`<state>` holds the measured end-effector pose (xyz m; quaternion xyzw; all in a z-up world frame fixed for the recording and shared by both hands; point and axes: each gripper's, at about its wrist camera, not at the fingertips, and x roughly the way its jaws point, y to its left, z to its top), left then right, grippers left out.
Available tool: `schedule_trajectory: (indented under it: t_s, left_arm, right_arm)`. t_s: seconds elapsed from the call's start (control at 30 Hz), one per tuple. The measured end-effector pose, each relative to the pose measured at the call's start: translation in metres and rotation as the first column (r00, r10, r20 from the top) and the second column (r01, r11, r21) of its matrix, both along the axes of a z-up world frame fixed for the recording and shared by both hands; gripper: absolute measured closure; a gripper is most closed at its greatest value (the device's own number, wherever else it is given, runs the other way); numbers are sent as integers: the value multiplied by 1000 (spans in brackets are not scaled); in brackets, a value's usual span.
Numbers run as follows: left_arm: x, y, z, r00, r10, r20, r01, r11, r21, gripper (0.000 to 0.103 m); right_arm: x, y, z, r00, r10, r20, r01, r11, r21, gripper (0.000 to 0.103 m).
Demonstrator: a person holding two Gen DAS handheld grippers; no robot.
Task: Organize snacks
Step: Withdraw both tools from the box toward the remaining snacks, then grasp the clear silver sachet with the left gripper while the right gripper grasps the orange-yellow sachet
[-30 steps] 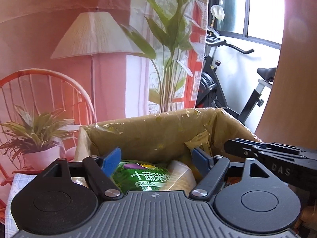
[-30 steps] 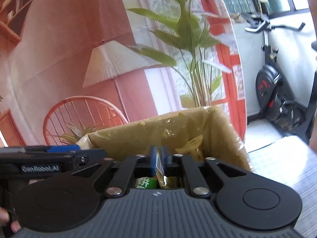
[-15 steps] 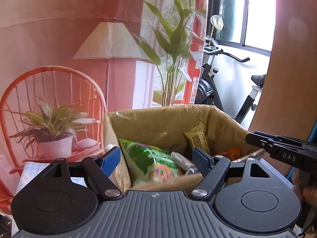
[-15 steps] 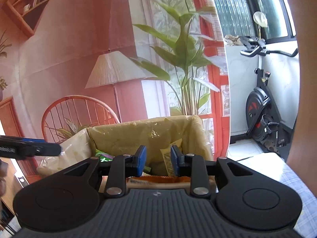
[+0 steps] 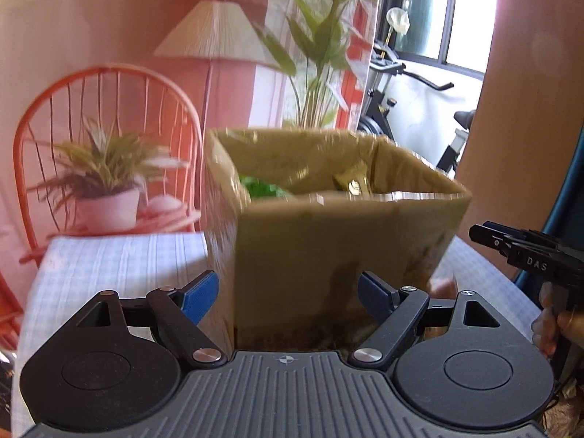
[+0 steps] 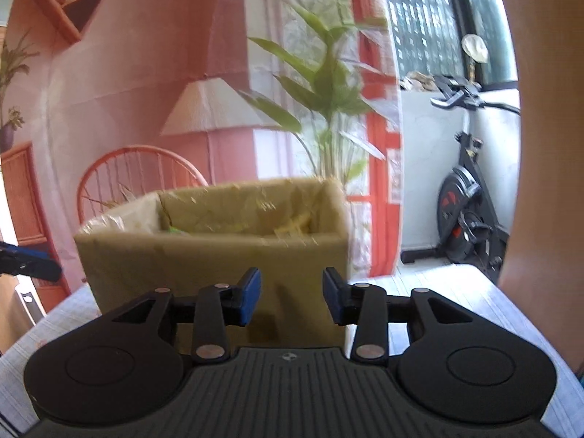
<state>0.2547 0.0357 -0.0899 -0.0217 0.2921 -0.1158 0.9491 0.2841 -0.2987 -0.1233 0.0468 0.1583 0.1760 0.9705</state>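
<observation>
Both tongs empty, level before box (image 5: 343, 241): left (image 5: 288, 297) wide, right (image 6: 291, 294) just opening.

cardboard box (image 5: 343, 241) just ahead, open-topped

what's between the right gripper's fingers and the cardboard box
Nothing. In the right wrist view the right gripper, jaws just opening and empty, faces the cardboard box across bare checked tablecloth.
</observation>
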Motion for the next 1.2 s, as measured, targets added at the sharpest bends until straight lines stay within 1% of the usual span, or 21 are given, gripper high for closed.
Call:
schedule_trajectory:
  t_s: [0.07, 0.17, 0.23, 0.3, 0.4, 0.47, 0.53, 0.63, 0.73, 0.8, 0.87, 0.93, 0.97, 1.0, 1.07, 1.2]
  left_arm:
    - [-3, -1, -12, 1000, -6, -15, 6, 1000, -5, 17]
    - [-5, -5, -28, 1000, -8, -25, 8, 1000, 21, 17]
    - [-6, -7, -38, 999, -6, -42, 7, 1000, 25, 17]
    - [-8, -6, -48, 998, -3, -57, 4, 1000, 16, 17]
    - [-8, -5, -60, 997, 8, -83, -9, 1000, -10, 17]
    - [-11, -5, -68, 995, 23, -99, -25, 999, -26, 17]
    - [-13, -3, -76, 992, 33, -118, -38, 998, -46, 17]
    - [-17, 0, -86, 988, 54, -141, -65, 995, -73, 17]
    - [-21, 1, -94, 985, 76, -153, -86, 994, -62, 17]
    - [-24, 1, -96, 983, 94, -160, -105, 993, -58, 17]
    - [-27, 3, -99, 980, 102, -172, -116, 991, -73, 17]
    - [-29, 2, -102, 978, 106, -179, -120, 990, -70, 17]
    - [-31, 0, -103, 978, 105, -179, -119, 991, -65, 17]
    - [-32, -2, -104, 979, 104, -176, -116, 992, -59, 17]
    - [-35, -5, -107, 980, 99, -175, -110, 993, -53, 17]
    - [-40, -10, -113, 977, 90, -193, -103, 993, -56, 17]
  right_arm:
    - [-4, -4, -11, 1000, -23, -11, 23, 1000, -12, 62]
    - [-13, -9, -28, 999, -48, -25, 46, 997, -54, 62]
    - [-16, -12, -39, 998, -50, -45, 47, 997, -67, 62]
    - [-20, -17, -51, 996, -60, -59, 55, 995, -85, 62]
    - [-26, -23, -68, 993, -83, -79, 73, 990, -116, 57]
    - [-29, -27, -79, 991, -99, -95, 86, 987, -135, 55]
    - [-32, -29, -92, 987, -106, -122, 88, 985, -146, 51]
    - [-36, -30, -110, 980, -105, -169, 79, 985, -151, 50]
    - [-36, -29, -126, 972, -98, -212, 65, 985, -159, 49]
    - [-35, -28, -135, 966, -105, -237, 63, 982, -180, 49]
    - [-34, -29, -140, 960, -131, -246, 85, 978, -188, 48]
    - [-31, -33, -143, 951, -161, -262, 117, 977, -178, 40]
    - [-29, -35, -143, 946, -185, -267, 140, 974, -181, 33]
    - [-29, -37, -143, 941, -202, -270, 157, 971, -180, 31]
    - [-25, -40, -145, 932, -209, -295, 165, 972, -167, 30]
    - [-22, -41, -148, 928, -185, -323, 139, 977, -161, 30]
